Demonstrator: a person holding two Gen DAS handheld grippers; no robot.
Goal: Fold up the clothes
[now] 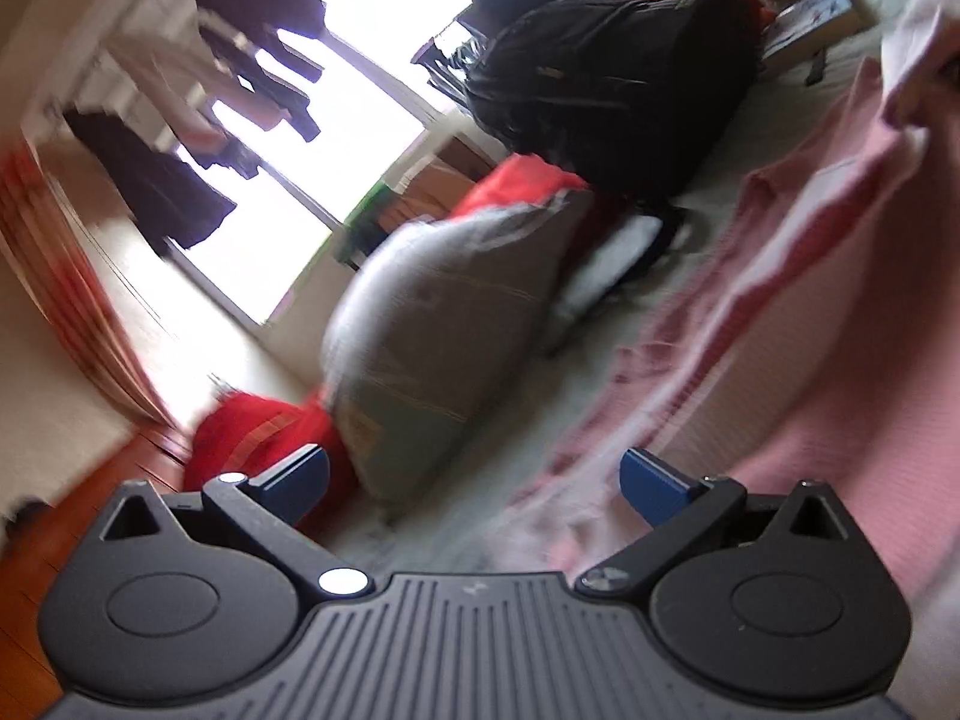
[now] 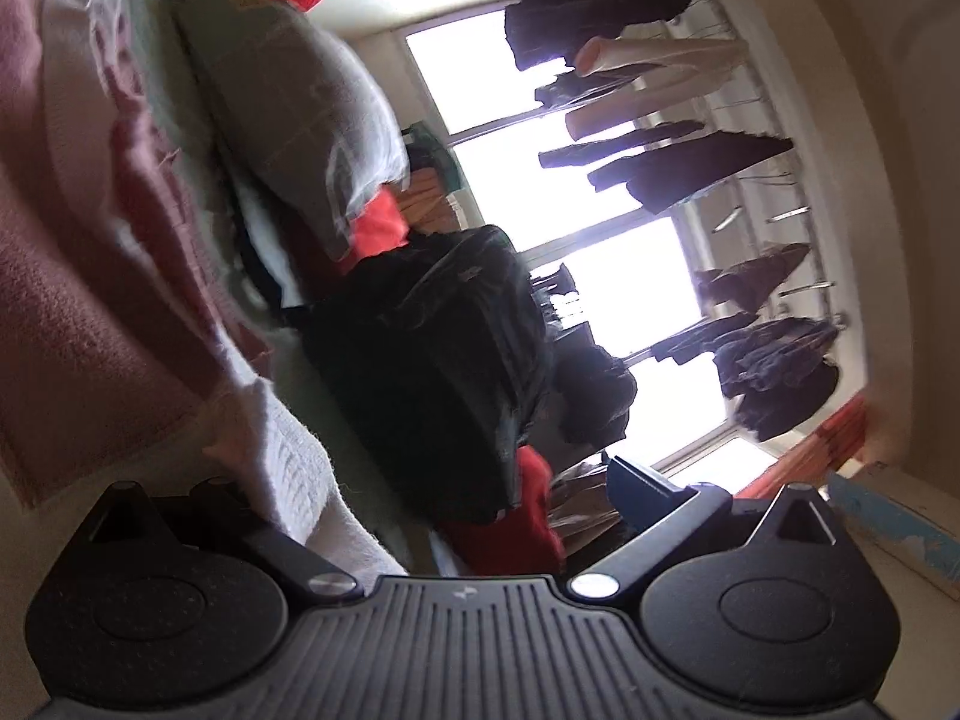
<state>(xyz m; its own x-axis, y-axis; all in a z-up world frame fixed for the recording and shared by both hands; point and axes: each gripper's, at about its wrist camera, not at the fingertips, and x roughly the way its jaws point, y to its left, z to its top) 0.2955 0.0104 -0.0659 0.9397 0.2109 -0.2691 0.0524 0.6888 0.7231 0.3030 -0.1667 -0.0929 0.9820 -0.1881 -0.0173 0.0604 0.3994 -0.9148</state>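
**Pink garment spread out, both tongs empty**

The pink garment point(image 1: 828, 324) lies on the bed, right of the grey pillow point(image 1: 444, 330), likely laid flat for folding. The left gripper point(image 1: 474, 483) and right gripper point(image 2: 456, 498) are spread apart, gripping nothing.

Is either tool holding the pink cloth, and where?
The left tool is open and holds nothing. The right tool looks open too; the pink cloth covers one finger, so a hold cannot be told.
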